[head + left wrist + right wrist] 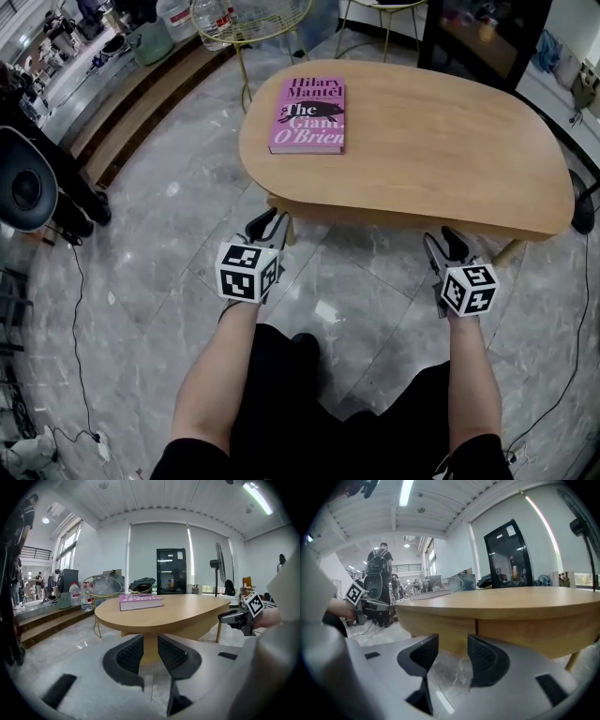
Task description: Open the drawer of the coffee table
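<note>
Seen from above, a person holds the left hand-held gripper (269,223) and the right hand-held gripper (441,240), both with jaws apart and empty, close to the near edge of an oval wooden bench (422,141), whose shut drawer (375,214) sits under the top.

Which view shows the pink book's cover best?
The head view: it looks down on the book, so the whole cover shows. The left gripper view shows it edge-on; the right gripper view, only a distant sliver.
</note>
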`<state>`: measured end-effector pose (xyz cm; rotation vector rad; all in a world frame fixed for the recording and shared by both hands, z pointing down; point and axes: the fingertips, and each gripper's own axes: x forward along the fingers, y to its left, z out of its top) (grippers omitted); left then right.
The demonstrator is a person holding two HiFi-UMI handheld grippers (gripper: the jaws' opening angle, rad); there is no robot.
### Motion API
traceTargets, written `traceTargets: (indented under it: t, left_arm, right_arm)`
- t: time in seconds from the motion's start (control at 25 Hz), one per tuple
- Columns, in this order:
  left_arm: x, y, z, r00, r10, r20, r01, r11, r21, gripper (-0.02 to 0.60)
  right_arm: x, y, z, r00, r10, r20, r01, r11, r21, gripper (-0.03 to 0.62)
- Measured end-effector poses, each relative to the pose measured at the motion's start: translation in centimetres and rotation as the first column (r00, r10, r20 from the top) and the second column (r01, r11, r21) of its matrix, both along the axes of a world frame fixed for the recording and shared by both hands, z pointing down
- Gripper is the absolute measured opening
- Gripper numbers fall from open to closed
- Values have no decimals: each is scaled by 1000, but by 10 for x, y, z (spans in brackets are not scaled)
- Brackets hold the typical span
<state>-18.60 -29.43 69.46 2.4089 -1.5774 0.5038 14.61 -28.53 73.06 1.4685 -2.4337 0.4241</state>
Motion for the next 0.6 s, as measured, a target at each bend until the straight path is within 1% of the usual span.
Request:
traceTargets:
  t: [0.12, 0.2, 0.28, 0.36, 0.48, 0.6]
  left_arm:
    - [-20, -8, 10, 998, -64, -9, 64, 998, -22, 181]
    - [-24, -12, 16, 997, -73, -31, 72, 997, -34, 196]
    - [-23, -17, 21, 998, -55, -43, 53, 998, -38, 213]
    - [-21, -23, 23, 999, -37, -40, 35, 999, -30, 236]
    - [-20, -31, 26, 999, -32, -39, 31, 999, -21, 259]
    - [-20, -36, 30, 999, -30, -32, 30, 999, -19, 268]
  right_arm:
    - [-1, -3, 10, 1000, 17, 6, -17, 1000, -12, 239]
    - [-2, -4, 13, 1000, 12, 8, -12, 1000, -15, 253]
    - [-2, -6, 13, 1000, 6, 8, -6, 1000, -12, 258]
    - [-1, -10, 10, 1000, 3, 5, -3, 1000, -1, 260]
    - [-1, -17, 6, 1000, 1, 2, -1, 1000, 9, 262]
    - [-2, -24, 5, 1000, 4, -1, -4, 1000, 5, 267]
